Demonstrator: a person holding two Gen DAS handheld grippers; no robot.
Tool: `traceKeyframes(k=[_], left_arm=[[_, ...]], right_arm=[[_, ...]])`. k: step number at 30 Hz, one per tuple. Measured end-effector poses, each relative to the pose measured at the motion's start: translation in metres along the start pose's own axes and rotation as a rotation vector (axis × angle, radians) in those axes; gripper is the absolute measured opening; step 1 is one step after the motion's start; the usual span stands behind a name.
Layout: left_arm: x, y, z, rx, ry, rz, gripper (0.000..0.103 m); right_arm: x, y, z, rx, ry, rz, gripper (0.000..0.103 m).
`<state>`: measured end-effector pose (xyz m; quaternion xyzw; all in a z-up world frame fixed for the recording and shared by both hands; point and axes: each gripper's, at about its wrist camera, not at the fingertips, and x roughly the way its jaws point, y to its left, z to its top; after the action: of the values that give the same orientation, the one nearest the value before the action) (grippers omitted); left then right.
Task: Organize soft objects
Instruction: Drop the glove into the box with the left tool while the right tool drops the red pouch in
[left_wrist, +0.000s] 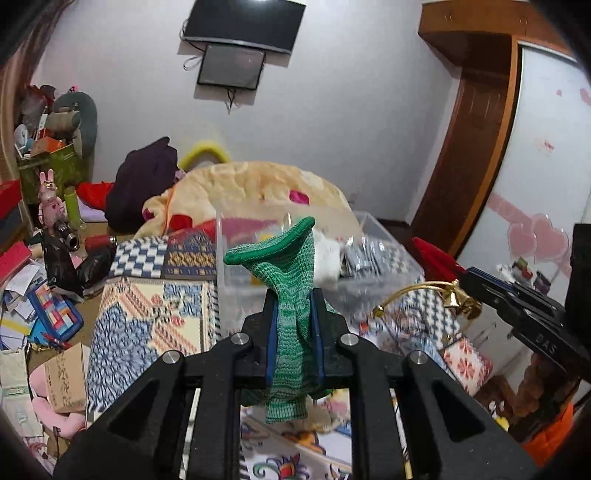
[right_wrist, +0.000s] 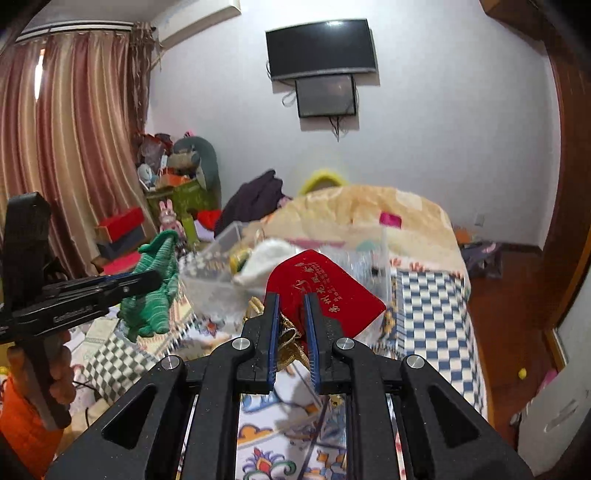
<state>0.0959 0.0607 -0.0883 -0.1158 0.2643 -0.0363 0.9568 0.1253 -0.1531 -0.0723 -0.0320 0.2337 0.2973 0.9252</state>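
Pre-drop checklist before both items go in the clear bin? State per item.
1. Left gripper shut on the green knit glove: ok.
2. Right gripper shut on the red pouch: ok.
3. Clear bin open on top: ok.
4. Room in the bin: cannot tell; a white soft item and other pieces already lie inside.
5. Gold cord with bells dangles free off the pouch, snag risk: not ok.
6. The two grippers held apart: ok.
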Motion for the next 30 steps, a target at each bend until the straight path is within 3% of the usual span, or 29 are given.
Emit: traceKeyframes(k=[7, 14, 22, 30], left_arm=[[0.008, -0.002, 0.028, 0.022, -0.076, 0.052, 0.016], [0.041, 0.001, 0.044, 0.04, -0.076, 0.11, 0.016], [0.079, 0.009, 0.043, 0.037, -0.019, 0.12, 0.016], [0.099, 0.005, 0.037, 0.07, 0.009, 0.144, 0.016]], right_arm=[[0.007, 0.007, 0.024, -0.03, -0.069, 0.007, 0.012], [0.022, 0.01, 0.037, -0.048, -0.091, -0.003, 0.012], [0.054, 0.006, 0.038, -0.041, -0.044, -0.025, 0.012], [0.096, 0.001, 0.029, -0.028, 0.063, -0.03, 0.012]])
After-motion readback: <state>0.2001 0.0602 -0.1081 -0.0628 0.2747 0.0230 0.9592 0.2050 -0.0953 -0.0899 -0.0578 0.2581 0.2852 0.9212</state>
